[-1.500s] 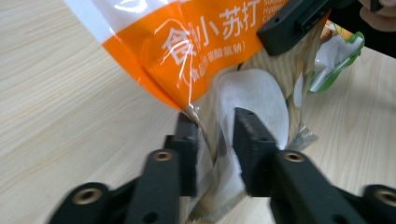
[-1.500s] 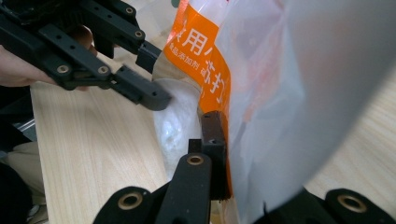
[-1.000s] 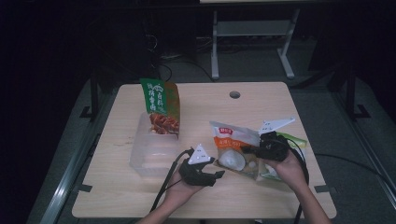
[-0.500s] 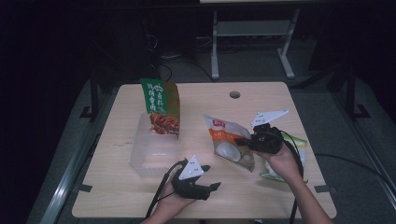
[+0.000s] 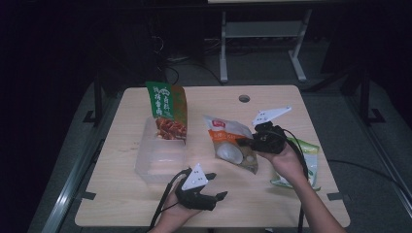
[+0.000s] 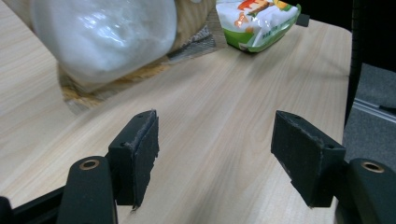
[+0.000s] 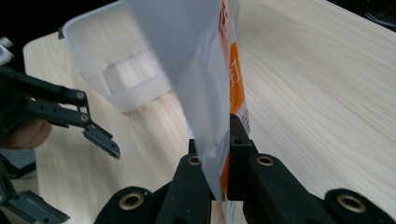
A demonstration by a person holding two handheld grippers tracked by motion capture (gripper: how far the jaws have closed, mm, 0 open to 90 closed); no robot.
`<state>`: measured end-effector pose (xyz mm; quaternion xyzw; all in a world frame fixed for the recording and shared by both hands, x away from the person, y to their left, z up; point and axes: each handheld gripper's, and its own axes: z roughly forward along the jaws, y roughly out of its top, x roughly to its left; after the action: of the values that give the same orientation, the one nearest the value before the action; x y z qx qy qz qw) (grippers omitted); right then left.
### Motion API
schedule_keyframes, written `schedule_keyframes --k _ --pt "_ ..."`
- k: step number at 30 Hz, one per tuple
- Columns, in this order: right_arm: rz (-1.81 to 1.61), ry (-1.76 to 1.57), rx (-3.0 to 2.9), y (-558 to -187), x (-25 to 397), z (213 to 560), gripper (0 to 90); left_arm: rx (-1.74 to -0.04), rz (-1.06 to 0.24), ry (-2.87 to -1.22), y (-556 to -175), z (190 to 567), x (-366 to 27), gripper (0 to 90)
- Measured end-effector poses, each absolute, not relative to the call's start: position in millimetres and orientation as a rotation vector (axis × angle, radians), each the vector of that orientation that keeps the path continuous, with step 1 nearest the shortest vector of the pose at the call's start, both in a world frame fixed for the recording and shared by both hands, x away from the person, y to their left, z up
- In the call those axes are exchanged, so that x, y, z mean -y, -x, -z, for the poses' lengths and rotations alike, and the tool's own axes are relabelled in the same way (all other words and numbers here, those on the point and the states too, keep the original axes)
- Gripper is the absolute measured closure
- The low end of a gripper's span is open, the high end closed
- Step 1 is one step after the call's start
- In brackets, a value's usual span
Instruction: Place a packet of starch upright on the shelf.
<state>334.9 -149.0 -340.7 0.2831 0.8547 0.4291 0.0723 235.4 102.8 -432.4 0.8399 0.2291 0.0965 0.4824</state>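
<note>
Bare tabletop [image 5: 291, 204] surrounds the open left gripper [image 5: 214, 196] near its front edge.

The right gripper [image 5: 248, 141] has lifted the white snack bag [image 5: 231, 143] toward the clear tub [image 5: 158, 158].

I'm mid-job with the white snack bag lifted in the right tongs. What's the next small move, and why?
Probably carry the white snack bag a little further left toward the clear plastic bin. The right tongs are clamped on its edge and it hangs off the table, short of the bin, where the green bag already stands. The left tongs rest open, holding nothing.
</note>
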Motion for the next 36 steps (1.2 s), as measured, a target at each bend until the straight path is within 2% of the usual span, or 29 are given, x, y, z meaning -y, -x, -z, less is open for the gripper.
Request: schedule_keyframes --k 17,36 --pt "-1.338 -0.758 -2.566 -339.6 119.1 312.5 89.6 -0.499 -0.262 -2.065 -229.2 433.1 -98.5 29.5" --pt "-1.436 -0.57 -2.601 -346.6 49.3 287.2 89.7 -0.438 -0.215 -2.053 -218.2 436.9 -88.1 27.1"
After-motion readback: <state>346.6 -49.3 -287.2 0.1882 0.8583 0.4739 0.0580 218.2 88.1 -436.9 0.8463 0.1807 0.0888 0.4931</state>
